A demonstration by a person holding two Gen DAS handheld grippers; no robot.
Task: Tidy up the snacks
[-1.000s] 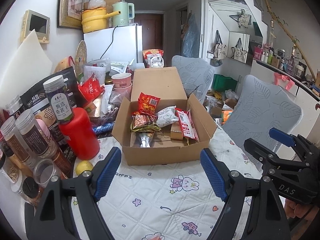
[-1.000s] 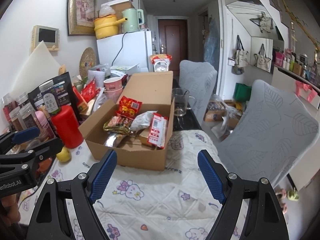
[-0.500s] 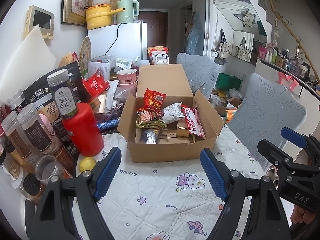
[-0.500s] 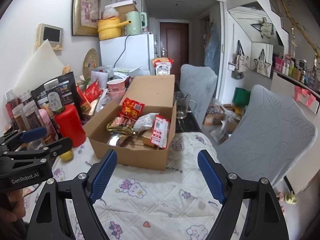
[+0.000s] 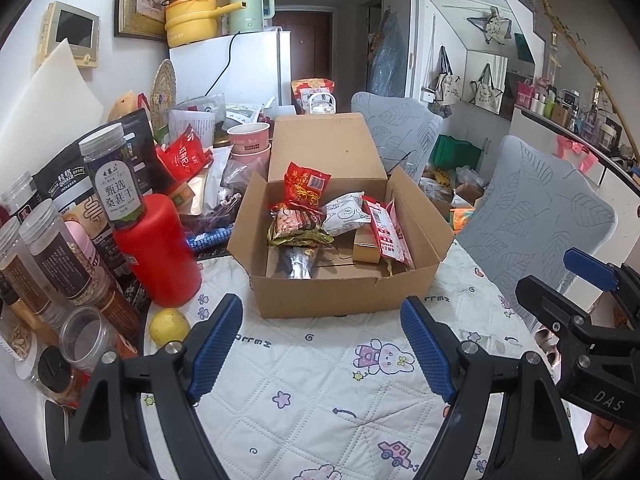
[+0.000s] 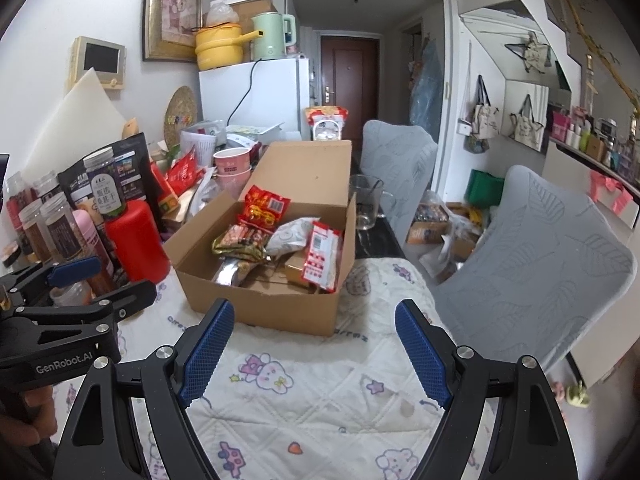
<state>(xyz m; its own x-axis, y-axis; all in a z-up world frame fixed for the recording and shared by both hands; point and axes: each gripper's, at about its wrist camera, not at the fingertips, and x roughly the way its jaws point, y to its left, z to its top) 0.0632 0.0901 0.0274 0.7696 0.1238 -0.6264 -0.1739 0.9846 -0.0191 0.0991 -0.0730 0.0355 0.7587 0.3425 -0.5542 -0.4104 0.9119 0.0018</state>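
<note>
An open cardboard box (image 5: 344,294) (image 6: 264,308) stands on the quilted tablecloth. Inside lie several snack packets: a red bag (image 5: 306,188) (image 6: 264,206), a white bag (image 5: 346,218) (image 6: 294,236), a red-and-white packet (image 5: 386,234) (image 6: 322,256) and a gold-edged packet (image 5: 298,228) (image 6: 240,244). My left gripper (image 5: 322,350) is open and empty, just short of the box front. My right gripper (image 6: 310,350) is open and empty, also in front of the box; it shows at the right of the left wrist view (image 5: 580,312).
Jars (image 5: 116,176), a red canister (image 5: 158,250), a lemon (image 5: 169,325) and loose snack bags (image 5: 182,156) crowd the left side. Pink cups (image 5: 250,142) stand behind. Grey chairs (image 5: 536,216) stand at the right. A glass mug (image 6: 368,202) sits behind the box.
Both grippers have drawn back and risen slightly; the box sits a little farther off in the views. Both stay open and empty.
</note>
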